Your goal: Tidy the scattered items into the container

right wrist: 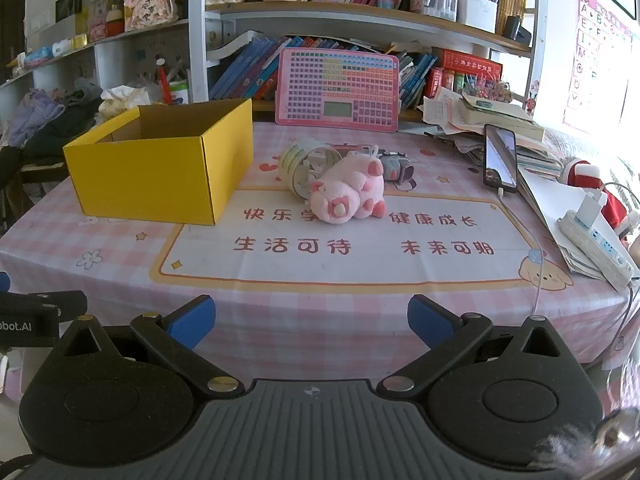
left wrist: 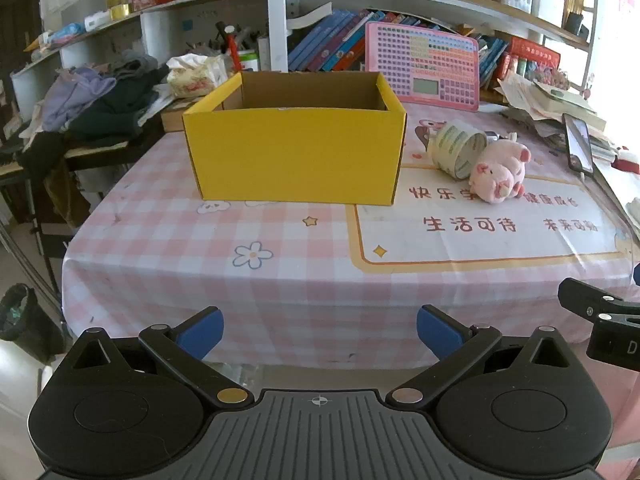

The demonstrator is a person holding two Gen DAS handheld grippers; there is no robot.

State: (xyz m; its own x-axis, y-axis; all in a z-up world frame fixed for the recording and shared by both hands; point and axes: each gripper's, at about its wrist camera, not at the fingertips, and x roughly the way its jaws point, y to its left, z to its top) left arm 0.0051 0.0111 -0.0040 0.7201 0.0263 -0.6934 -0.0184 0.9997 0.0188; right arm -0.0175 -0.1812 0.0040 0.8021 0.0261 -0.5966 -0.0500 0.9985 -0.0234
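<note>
An open yellow cardboard box [left wrist: 296, 152] stands on the pink checked tablecloth; it also shows in the right wrist view [right wrist: 160, 176]. Right of it lie a pink plush pig [left wrist: 500, 176] [right wrist: 348, 192], a roll of tape [left wrist: 460, 148] [right wrist: 304, 164] on its side and a small grey gadget [right wrist: 396, 166]. My left gripper [left wrist: 320, 332] is open and empty at the table's near edge. My right gripper [right wrist: 312, 320] is open and empty, also at the near edge, well short of the pig.
A pink keyboard toy [right wrist: 338, 88] leans on the bookshelf behind. A phone [right wrist: 500, 158], paper piles [right wrist: 500, 120] and a power strip [right wrist: 596, 244] crowd the right side. Clothes [left wrist: 92, 100] are heaped at the left.
</note>
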